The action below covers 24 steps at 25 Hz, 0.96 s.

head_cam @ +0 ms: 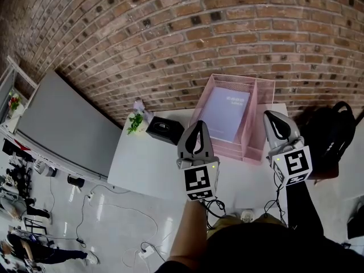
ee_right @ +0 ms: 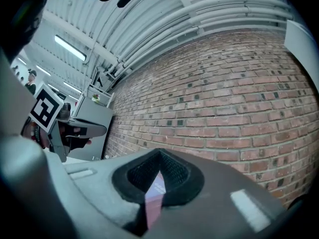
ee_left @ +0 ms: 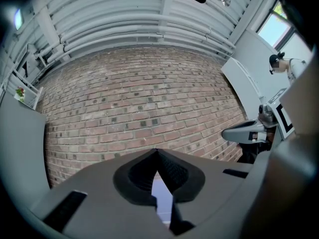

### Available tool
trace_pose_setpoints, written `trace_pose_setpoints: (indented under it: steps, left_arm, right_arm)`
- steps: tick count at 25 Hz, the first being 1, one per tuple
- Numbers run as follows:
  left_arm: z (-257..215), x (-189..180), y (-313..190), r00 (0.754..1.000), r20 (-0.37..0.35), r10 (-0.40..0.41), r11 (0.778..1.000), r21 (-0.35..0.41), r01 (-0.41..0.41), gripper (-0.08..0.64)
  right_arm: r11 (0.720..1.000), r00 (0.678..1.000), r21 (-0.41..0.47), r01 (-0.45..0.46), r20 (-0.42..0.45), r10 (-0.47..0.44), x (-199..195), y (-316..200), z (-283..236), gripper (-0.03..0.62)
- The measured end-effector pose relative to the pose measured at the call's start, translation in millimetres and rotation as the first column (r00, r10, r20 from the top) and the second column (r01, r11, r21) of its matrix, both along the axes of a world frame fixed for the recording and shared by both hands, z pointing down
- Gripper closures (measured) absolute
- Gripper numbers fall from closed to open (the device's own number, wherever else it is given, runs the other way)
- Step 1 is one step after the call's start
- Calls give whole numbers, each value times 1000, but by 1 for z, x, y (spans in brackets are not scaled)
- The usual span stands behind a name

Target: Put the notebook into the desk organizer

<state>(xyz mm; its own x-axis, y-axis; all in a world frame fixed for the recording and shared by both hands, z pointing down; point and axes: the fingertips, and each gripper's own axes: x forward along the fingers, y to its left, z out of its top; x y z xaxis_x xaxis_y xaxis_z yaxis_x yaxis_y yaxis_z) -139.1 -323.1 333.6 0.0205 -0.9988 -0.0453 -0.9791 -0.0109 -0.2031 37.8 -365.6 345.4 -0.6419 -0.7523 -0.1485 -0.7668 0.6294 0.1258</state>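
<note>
Head view, with both gripper views. A pink mesh desk organizer (head_cam: pixel 262 85) stands at the far right of a white table (head_cam: pixel 145 164), against a brick wall (head_cam: pixel 170 27). Its wide left compartment holds the notebook (head_cam: pixel 225 114), a pale lilac book lying flat with its cover up. The narrow compartment along the organizer's right side shows only mesh.

The left gripper (head_cam: pixel 200 124) (ee_left: pixel 157 151) hangs over the table's near edge with its tips pressed together and nothing pinched. The right gripper (head_cam: pixel 270 114) (ee_right: pixel 159 152) is held beside the organizer's right wall, and its tips likewise meet on nothing.

To the left of the organizer sit a black box (head_cam: pixel 164 131) and a small green plant (head_cam: pixel 135 121).

The left gripper's body covers the organizer's near left corner. The print on the notebook's cover is too small to read. In each gripper view a lilac strip shows through the slot below the closed tips, too narrow to identify with certainty. A dark object (head_cam: pixel 333 134) at the far right, off the table, cannot be made out.
</note>
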Motion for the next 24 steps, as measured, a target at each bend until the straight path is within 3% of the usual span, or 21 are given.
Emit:
trace_pose_setpoints:
  steps: [24]
  left_arm:
    - [2, -1, 0, 1000, 13, 0, 1000, -11, 1, 552]
  right_arm:
    - [1000, 1000, 1, -1, 15, 1, -2, -4, -3, 592]
